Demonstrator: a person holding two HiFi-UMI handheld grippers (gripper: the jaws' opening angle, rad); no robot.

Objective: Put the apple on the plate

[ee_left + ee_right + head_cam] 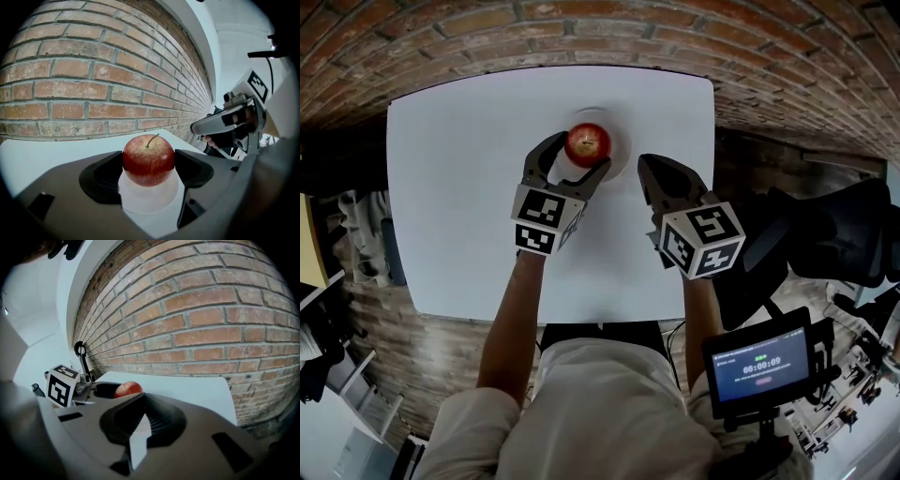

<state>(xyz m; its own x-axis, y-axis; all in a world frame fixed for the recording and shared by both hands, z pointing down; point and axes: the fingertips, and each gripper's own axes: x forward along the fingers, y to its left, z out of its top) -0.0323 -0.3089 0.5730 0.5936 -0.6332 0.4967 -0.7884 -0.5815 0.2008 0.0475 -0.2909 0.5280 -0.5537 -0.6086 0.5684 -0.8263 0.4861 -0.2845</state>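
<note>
A red apple (588, 143) (148, 160) rests on a small white plate (620, 157) (150, 202) at the far middle of the white table (459, 187). My left gripper (581, 156) (148, 168) is shut on the apple, one dark pad against each side. My right gripper (648, 166) (139, 423) hovers just right of the plate, shut with nothing in it. The right gripper view shows the apple (127, 389) to the left, with the left gripper's marker cube (61, 385) beside it.
A brick wall (581, 37) runs behind the table's far edge. A black chair (839, 234) stands to the right of the table. A small screen (759, 366) sits at my lower right. The white tabletop spreads left and right of the plate.
</note>
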